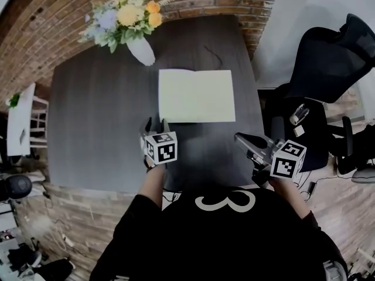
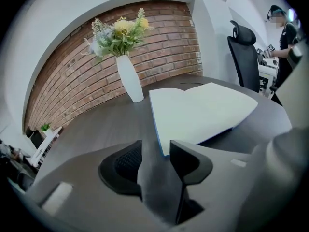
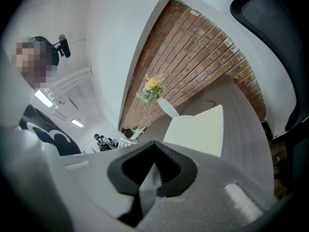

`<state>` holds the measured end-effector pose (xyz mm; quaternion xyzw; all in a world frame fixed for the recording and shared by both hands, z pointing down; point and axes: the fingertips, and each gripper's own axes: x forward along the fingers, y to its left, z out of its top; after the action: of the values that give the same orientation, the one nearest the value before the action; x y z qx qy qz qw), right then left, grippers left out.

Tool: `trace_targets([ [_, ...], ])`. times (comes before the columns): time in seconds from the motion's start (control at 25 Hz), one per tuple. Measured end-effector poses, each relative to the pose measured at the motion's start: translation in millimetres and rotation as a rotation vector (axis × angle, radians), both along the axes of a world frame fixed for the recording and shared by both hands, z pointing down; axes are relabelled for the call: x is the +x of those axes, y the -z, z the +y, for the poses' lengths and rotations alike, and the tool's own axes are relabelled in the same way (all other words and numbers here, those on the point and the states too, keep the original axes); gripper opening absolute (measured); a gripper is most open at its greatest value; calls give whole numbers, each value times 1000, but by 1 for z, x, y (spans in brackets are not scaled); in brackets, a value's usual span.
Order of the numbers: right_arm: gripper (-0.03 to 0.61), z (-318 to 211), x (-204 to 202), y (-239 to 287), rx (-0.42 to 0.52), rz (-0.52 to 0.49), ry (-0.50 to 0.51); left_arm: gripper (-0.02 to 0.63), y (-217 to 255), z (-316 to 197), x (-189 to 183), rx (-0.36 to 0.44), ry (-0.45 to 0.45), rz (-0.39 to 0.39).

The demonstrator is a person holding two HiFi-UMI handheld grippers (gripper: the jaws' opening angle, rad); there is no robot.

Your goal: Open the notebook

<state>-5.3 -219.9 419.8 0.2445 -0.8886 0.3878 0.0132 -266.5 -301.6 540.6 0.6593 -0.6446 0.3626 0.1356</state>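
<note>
The notebook (image 1: 196,95) lies open and flat on the dark table (image 1: 99,127), both pale pages facing up. In the left gripper view its blue-edged near corner (image 2: 198,112) lies just beyond the jaws. My left gripper (image 1: 156,123) hovers at the notebook's near left corner, open, with nothing between its pads (image 2: 157,149). My right gripper (image 1: 239,137) is off to the right near the table's front edge, clear of the notebook (image 3: 198,129). Its tips meet (image 3: 154,146), with nothing in them.
A white vase of flowers (image 1: 140,48) stands at the table's far left, behind the notebook. A thin dark cable (image 1: 214,54) lies at the far edge. A black office chair (image 1: 328,69) stands right of the table. A brick wall runs behind. A white shelf (image 1: 20,119) is at the left.
</note>
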Motion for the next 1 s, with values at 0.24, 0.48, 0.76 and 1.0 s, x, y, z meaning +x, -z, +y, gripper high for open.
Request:
trace_targets([
  [0.24, 0, -4, -1, -7, -20, 3, 6, 178, -11, -2, 2, -33, -13, -18],
  [0.48, 0, -4, 2, -9, -24, -2, 2, 153, -6, -1, 6, -23, -25, -13],
  [0.76, 0, 12, -1, -8, -13, 3, 11, 146, 11, 0, 7, 22, -55, -7],
  [1.0, 0, 30, 4, -2, 5, 7, 2, 147, 36, 0, 13, 110, -72, 41],
])
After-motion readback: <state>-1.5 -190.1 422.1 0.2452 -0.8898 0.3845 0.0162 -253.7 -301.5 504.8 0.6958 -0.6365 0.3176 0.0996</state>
